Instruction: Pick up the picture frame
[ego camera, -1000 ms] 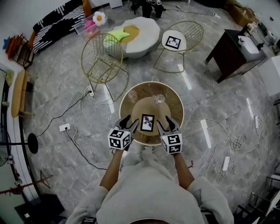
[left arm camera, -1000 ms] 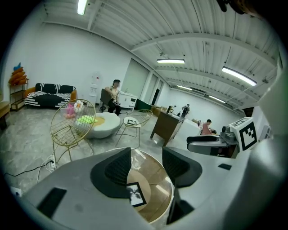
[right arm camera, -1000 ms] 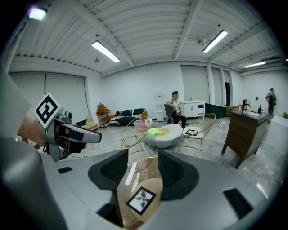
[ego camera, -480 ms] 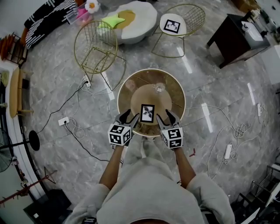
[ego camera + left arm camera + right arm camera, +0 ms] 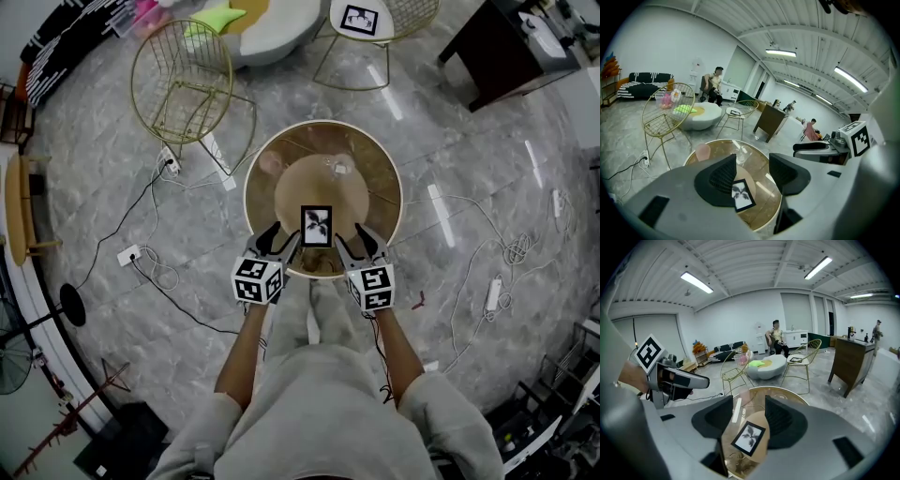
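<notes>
**Item: frame** (image 5: 316, 226). Black border, dark leaf print. It appears to lie flat on the tan disc (image 5: 300, 192) of the round table (image 5: 251, 178), toward the 6 o'clock rim. Not gripped and not lifted.

**Left gripper** (image 5: 279, 244). At the frame's 8 o'clock, just beside it. Its own view shows the jaws wide apart with nothing between them. The frame (image 5: 742, 194) shows below, partly behind the left jaw.

**Right gripper** (image 5: 354, 242). At the frame's 4 o'clock, just beside it. The jaws are spread wide and hold nothing. The frame (image 5: 749, 438) lies below the gap.

**Other:** a small clear glass (image 5: 339, 169) at the frame's 1 o'clock, well apart.

**Change over the last second:**
- The table and frame have slid up the head view, so the person seems to have closed in and leaned over.
- The frame keeps its spot on the disc.
- Both grippers still flank it, their tips now level with it.

**Meaning for the task:** The approach looks nearly finished and the grasp has not begun. A flat frame offers only thin edges, so a jaw probably has to get under or across one edge.
</notes>
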`<move>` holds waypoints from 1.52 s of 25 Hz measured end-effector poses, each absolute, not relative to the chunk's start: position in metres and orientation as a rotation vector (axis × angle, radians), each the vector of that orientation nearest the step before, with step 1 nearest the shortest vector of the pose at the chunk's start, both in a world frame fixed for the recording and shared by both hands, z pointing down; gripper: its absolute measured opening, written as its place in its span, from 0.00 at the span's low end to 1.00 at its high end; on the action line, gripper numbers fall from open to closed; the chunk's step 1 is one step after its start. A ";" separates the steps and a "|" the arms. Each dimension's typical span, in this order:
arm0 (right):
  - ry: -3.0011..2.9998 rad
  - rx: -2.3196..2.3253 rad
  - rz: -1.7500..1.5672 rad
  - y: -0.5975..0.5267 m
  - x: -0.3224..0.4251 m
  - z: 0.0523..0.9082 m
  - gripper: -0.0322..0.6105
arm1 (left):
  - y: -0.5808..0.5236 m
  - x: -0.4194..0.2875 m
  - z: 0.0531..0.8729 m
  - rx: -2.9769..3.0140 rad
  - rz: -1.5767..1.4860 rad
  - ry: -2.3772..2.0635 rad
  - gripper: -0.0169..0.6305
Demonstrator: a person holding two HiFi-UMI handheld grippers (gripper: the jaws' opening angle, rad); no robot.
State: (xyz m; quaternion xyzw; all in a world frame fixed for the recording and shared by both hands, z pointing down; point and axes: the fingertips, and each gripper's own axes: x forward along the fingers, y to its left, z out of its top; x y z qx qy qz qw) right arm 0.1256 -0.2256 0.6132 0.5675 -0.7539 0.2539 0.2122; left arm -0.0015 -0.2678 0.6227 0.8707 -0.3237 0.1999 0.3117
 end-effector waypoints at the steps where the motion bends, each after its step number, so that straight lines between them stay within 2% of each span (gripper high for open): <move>1: -2.089 1.576 0.713 -0.226 0.126 0.618 0.39 | -0.269 -0.001 0.628 2.296 0.534 -0.847 0.36; 38: -1.956 1.495 0.911 -0.211 0.120 0.779 0.38 | -0.252 0.009 0.791 2.167 0.651 -0.726 0.36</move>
